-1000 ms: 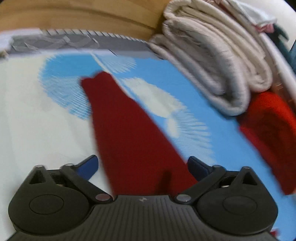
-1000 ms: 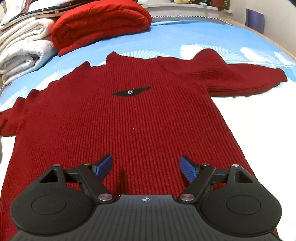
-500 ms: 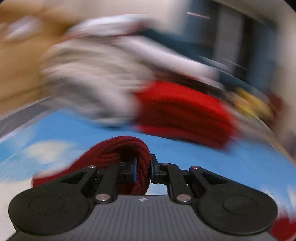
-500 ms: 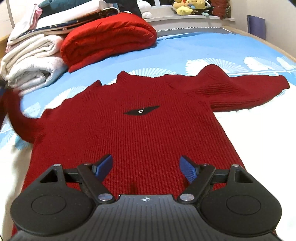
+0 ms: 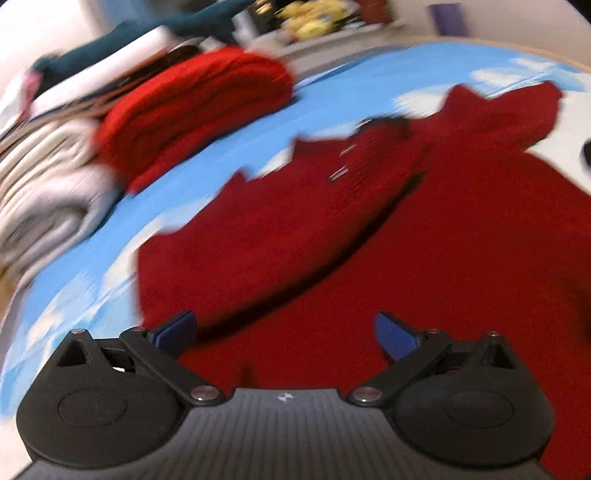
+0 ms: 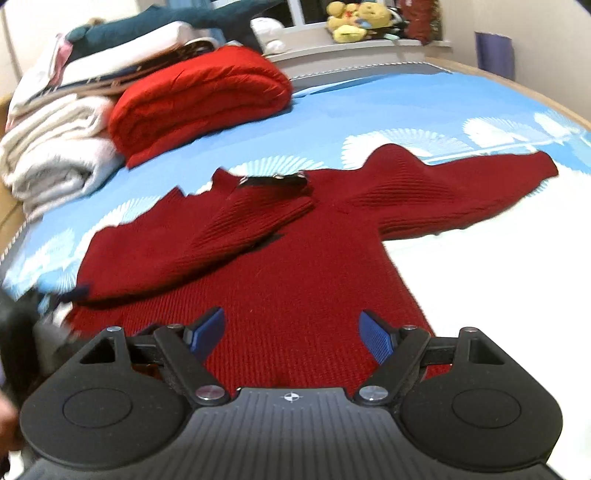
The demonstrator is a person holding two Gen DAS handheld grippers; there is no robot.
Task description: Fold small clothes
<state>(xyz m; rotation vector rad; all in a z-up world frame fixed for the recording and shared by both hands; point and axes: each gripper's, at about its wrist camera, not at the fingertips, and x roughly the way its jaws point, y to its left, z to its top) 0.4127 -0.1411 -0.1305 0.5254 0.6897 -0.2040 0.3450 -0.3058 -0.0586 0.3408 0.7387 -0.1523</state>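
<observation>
Dark red sweater (image 6: 295, 288) lies flat on the blue-and-white bedspread (image 6: 388, 107), spread out below both grippers. Its left sleeve (image 6: 236, 229) is folded in across the chest, the cuff resting near the neckline, while the right sleeve (image 6: 461, 188) stretches straight out to the side. The left gripper (image 5: 284, 332) hangs over the lower body of the sweater — its jaws are opening, nothing sits between the blue pads (image 5: 395, 336), and that view is smeared by blur. The right gripper (image 6: 291, 336) hovers over the hem area with its fingers spread apart and empty, not touching the knit. At the far left of the bed a bright red folded blanket (image 6: 199, 99) rests against a stack of white folded bedding (image 6: 55, 155), well apart from the sweater. Yellow plush toys (image 6: 354, 22) sit on the sill beyond.
</observation>
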